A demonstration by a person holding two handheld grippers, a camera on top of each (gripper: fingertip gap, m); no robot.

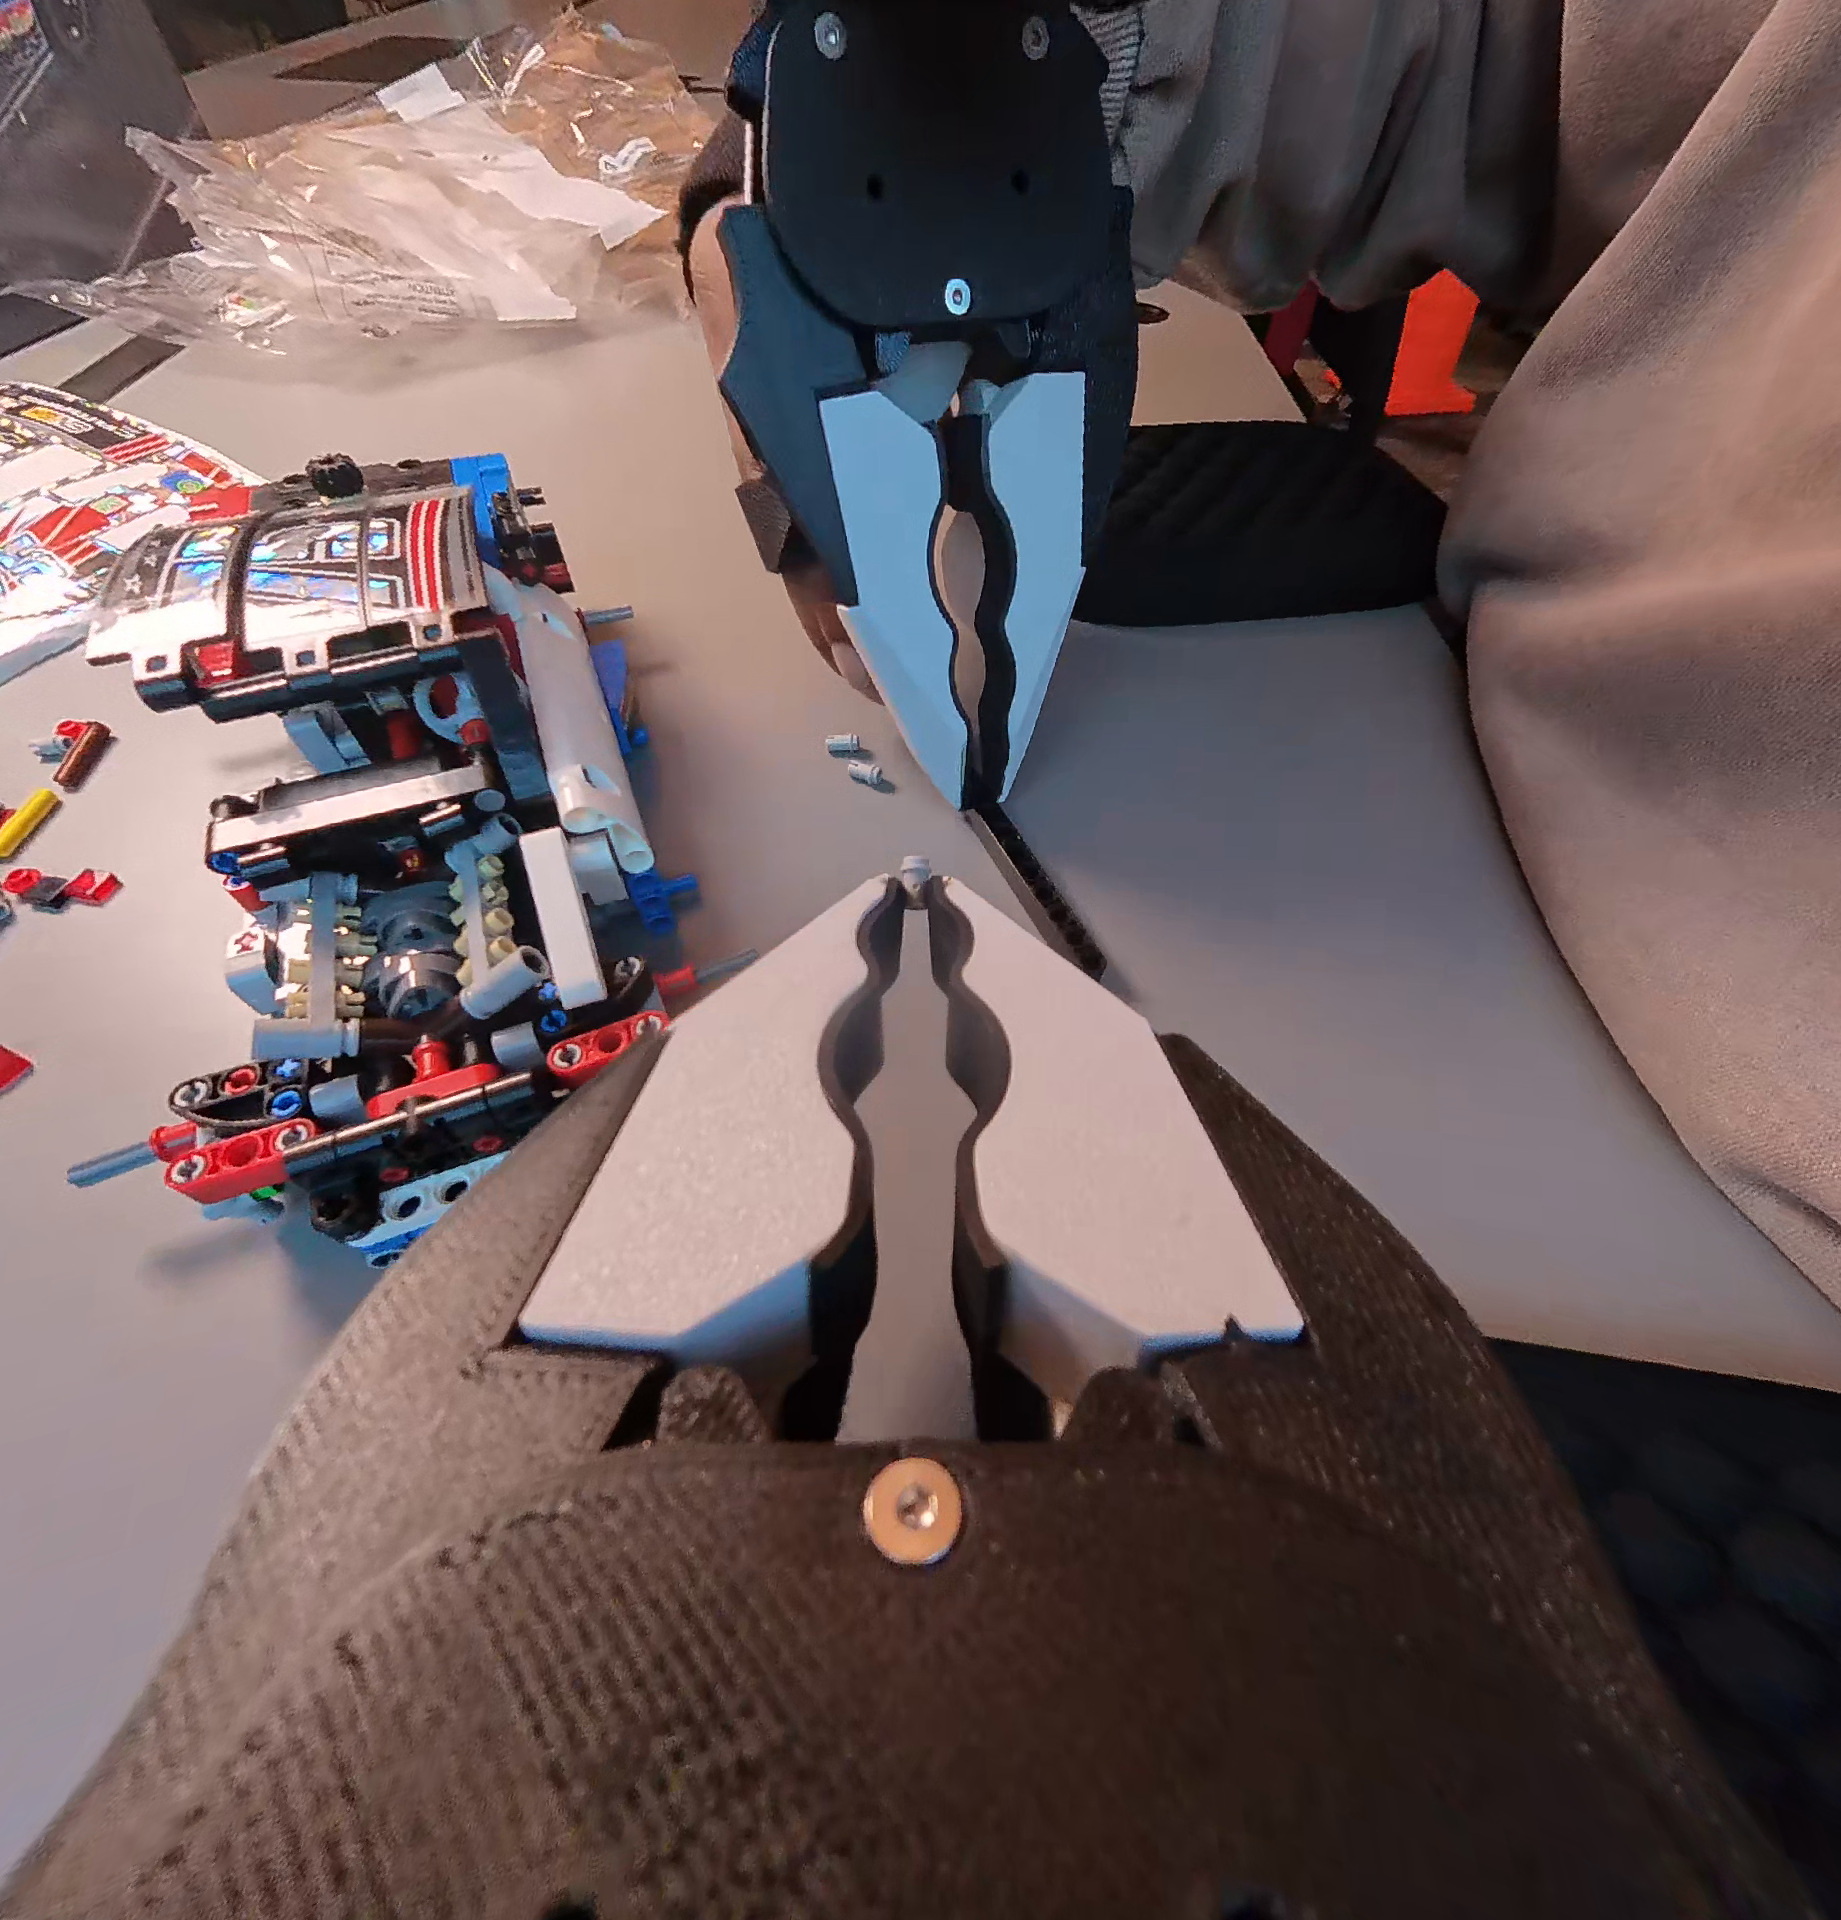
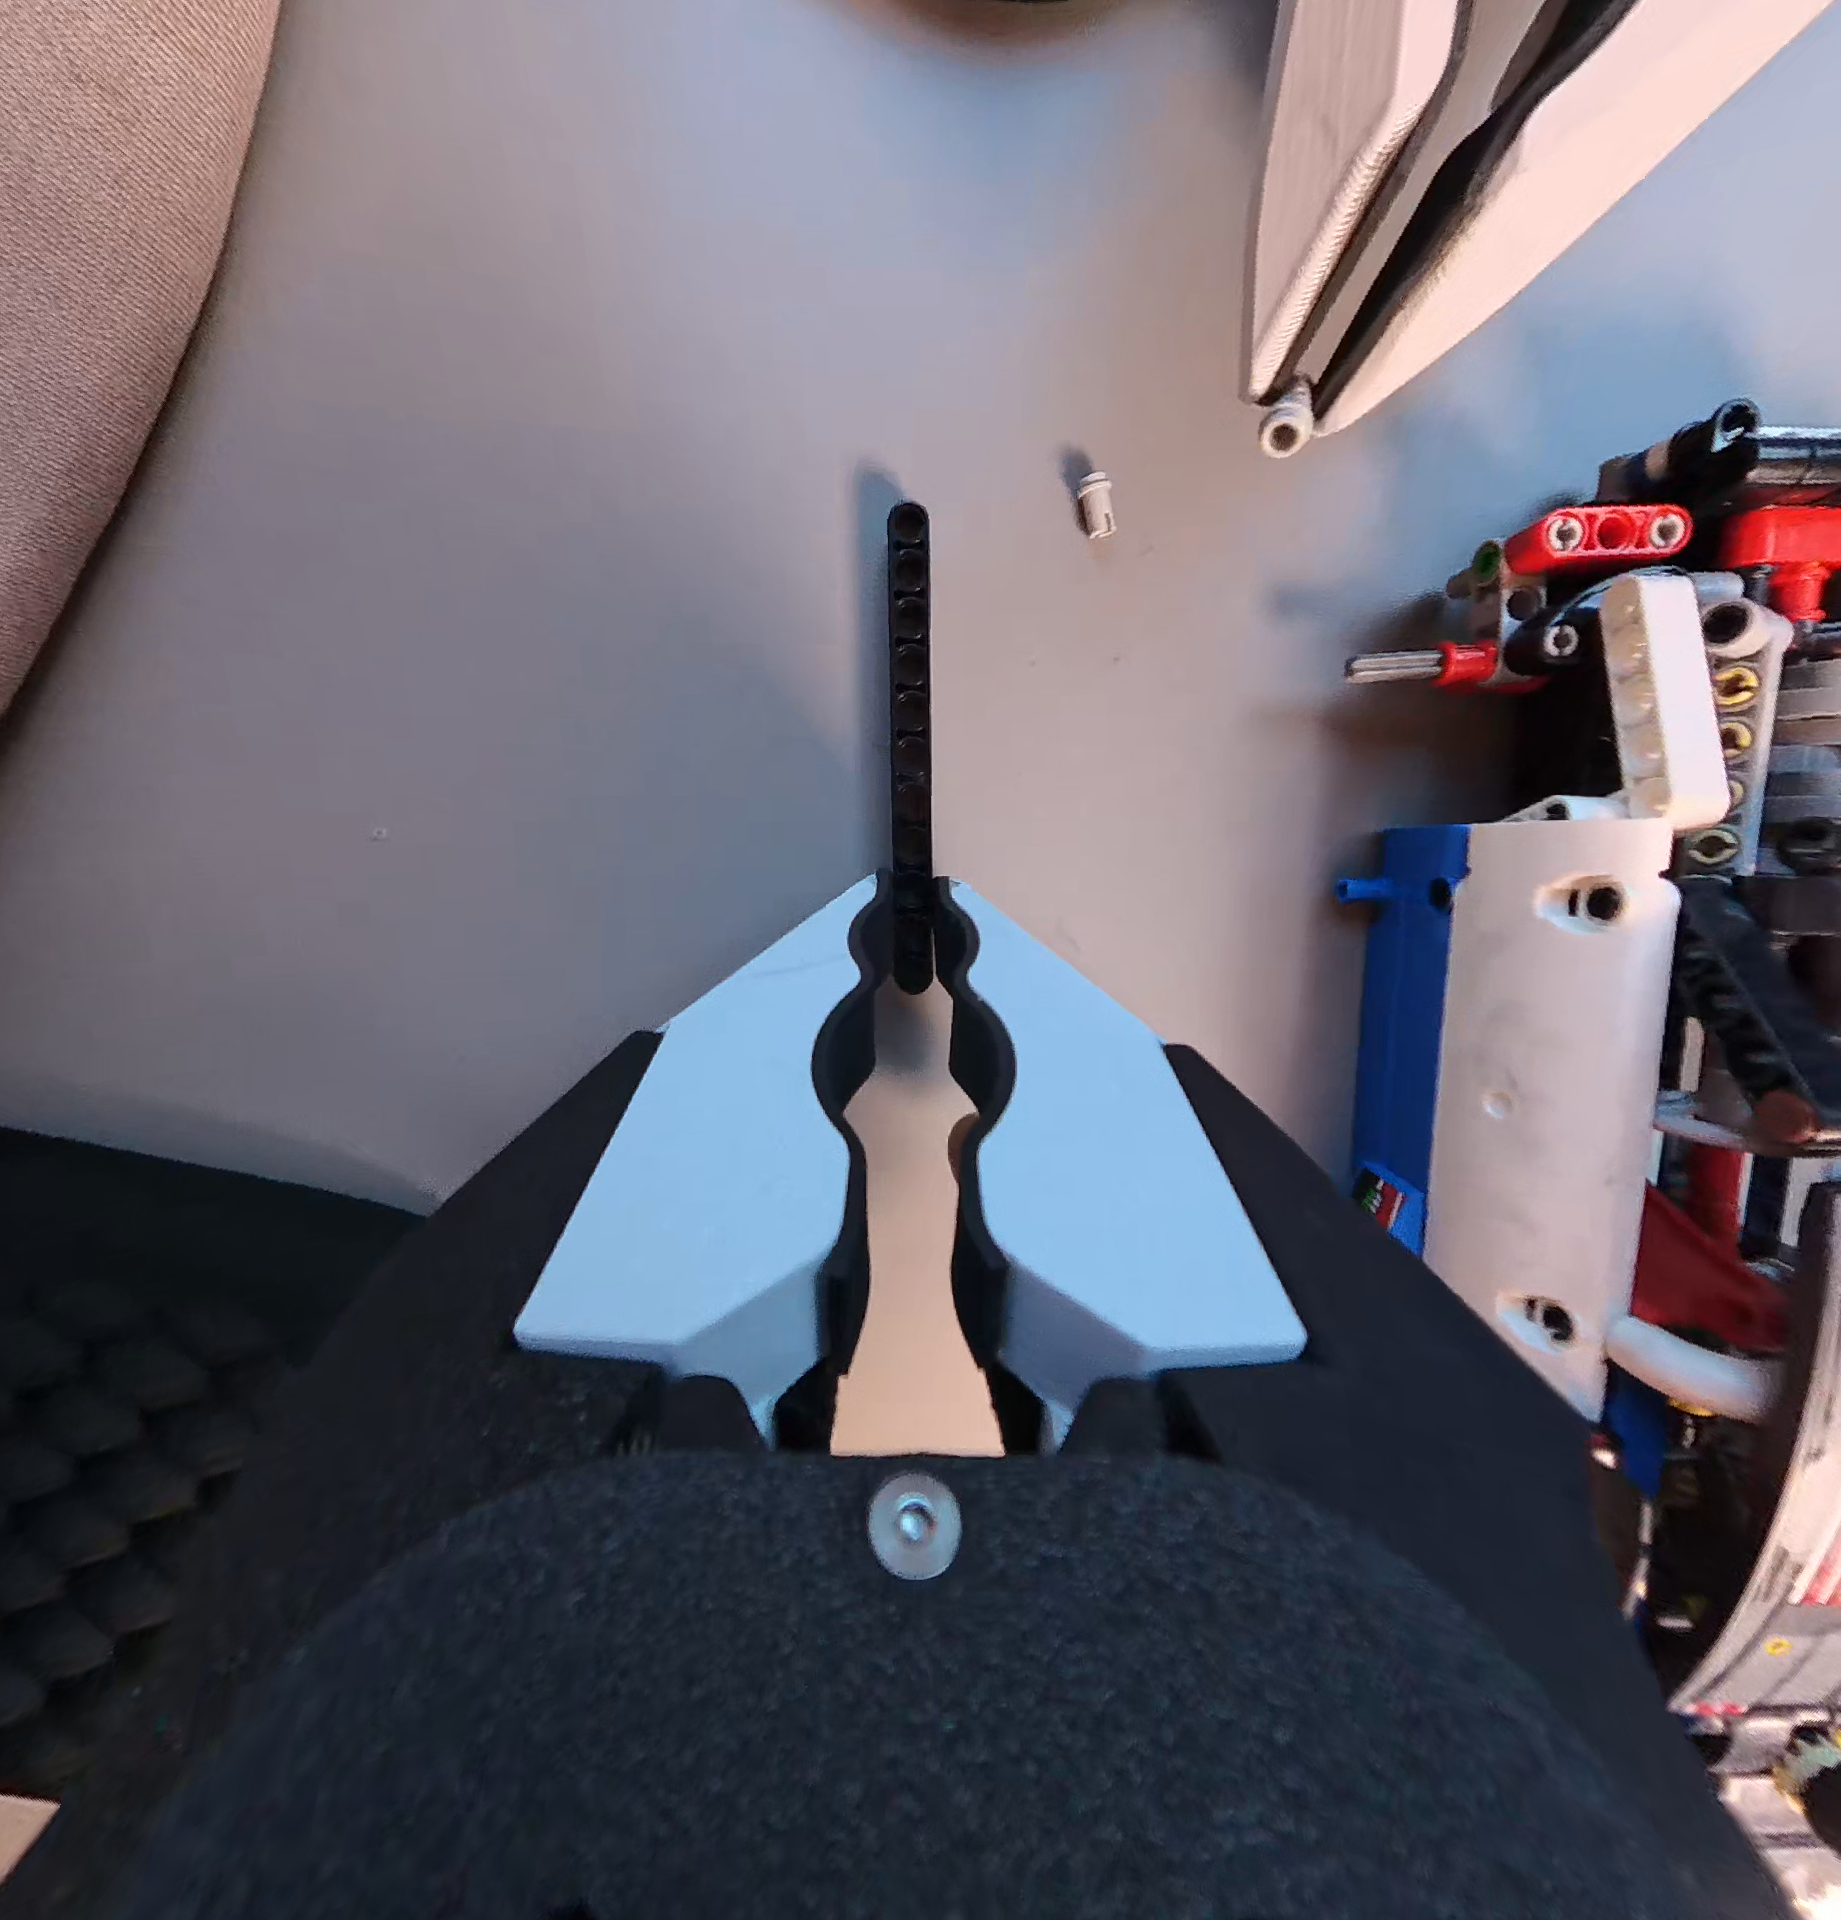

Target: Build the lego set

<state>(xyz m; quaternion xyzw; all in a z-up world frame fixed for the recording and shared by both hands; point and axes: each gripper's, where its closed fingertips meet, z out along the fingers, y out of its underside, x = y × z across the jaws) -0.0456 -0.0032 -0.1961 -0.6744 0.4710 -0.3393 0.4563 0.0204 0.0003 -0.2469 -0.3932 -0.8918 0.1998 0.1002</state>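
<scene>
1. Right up against the lens in the left wrist view sat the left gripper (image 1: pixel 914 881), black textured body with pale grey wedge fingers. Its jaws were nearly together, pinching a tiny light grey plastic connector pin (image 1: pixel 914 869) right at the tips.

2. Biggest thing on the grey table (image 1: pixel 604 436) was the half-built lego car (image 1: pixel 417 831): black, white, red and blue beams, a stickered curved roof panel, engine bits showing in the middle. I'd call it well along but clearly unfinished, with bare axles sticking out and no wheels that I could see.

3. Across from it, the right gripper (image 2: pixel 911 883) had its jaws narrowed onto one end of a long thin black beam with a row of holes (image 2: pixel 909 707). Beam's long axis ran straight out along the fingers, free end pointing away from the camera, roughly parallel to the car's white side panel (image 2: pixel 1550 1091) and well clear of it. Whether it touched the table I couldn't tell.

4. Leftovers: crumpled clear plastic bags (image 1: pixel 376 229), a sticker sheet (image 1: pixel 43 488), scattered small red, yellow and black loose pieces (image 1: pixel 33 831), plus two spare grey pins (image 1: pixel 854 758) near the beam.

5. My guess was the pin goes into the beam before that goes on the car, so plenty left.
</scene>
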